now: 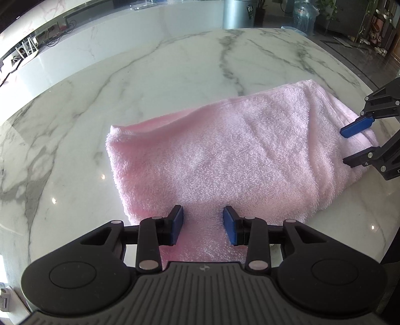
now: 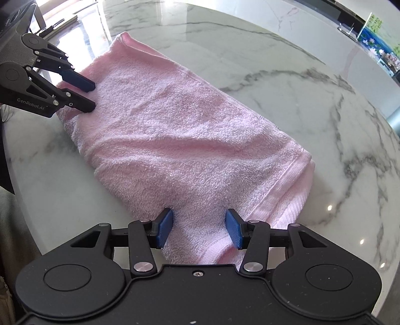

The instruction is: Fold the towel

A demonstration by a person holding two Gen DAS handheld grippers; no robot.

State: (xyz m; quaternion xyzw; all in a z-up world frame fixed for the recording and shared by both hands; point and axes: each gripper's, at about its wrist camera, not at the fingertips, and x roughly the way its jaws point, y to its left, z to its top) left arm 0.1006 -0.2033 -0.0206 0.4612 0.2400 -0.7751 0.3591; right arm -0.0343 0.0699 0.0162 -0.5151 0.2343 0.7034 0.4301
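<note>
i see the pink towel point(image 1: 225, 152) lying folded on the marble table point(image 1: 150, 75). my left gripper point(image 1: 203, 226) and right gripper point(image 2: 198, 231) both gape wide, one over each end of it, gripping nothing.

Lobby/office: marble reception counter point(image 1: 105, 42), water jug point(image 1: 303, 17), plants point(image 1: 327, 7).

towel point(image 1: 225, 155) on table point(image 1: 150, 75) | left claw point(image 1: 203, 225) at one end | right claw point(image 2: 198, 231) at opposite end
</note>
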